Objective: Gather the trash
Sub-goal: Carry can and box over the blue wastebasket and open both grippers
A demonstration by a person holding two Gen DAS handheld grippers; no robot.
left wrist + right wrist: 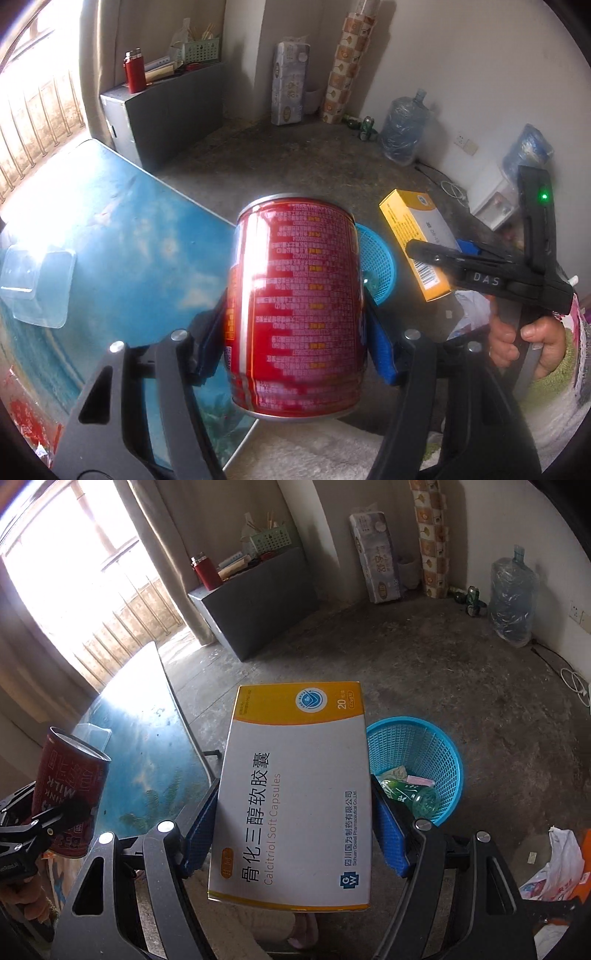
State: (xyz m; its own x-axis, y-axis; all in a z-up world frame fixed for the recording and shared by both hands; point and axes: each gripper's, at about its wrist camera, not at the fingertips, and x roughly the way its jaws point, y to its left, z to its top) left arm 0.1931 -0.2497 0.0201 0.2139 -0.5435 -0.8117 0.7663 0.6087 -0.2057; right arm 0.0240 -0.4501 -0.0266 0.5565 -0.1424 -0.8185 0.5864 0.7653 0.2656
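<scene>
Left gripper point(295, 328) is clamping a red drink can point(297, 306) between its blue pads point(382, 350); can is standing upright in the grip, rim up, held in the air over the near edge of the blue table point(122, 229); in the right wrist view the same can point(70, 794) is showing at far left, tilted, with "MILK" lettering readable upside down.

Right gripper point(291, 834) is clamping a white-and-yellow medicine box point(295, 797) by its long sides; box is lying flat between the fingers, printed face up, "Calcitriol Soft Capsules" legible; from the left wrist view the box point(417, 240) is hanging to the right of the can, well apart from it, with the right gripper point(424, 254) closed over its lower end and the person's hand point(528, 343) wrapping the handle.

Blue mesh basket point(436, 746) is sitting on the concrete floor point(406, 657) beside the table, just beyond the box's right edge; a green plastic bottle point(410, 794) and a pink wrapper point(419, 781) are lying inside it; in the left view the basket point(380, 262) is peeking out between can and box.

A clear plastic tray point(37, 284) is resting on the table at left.
</scene>
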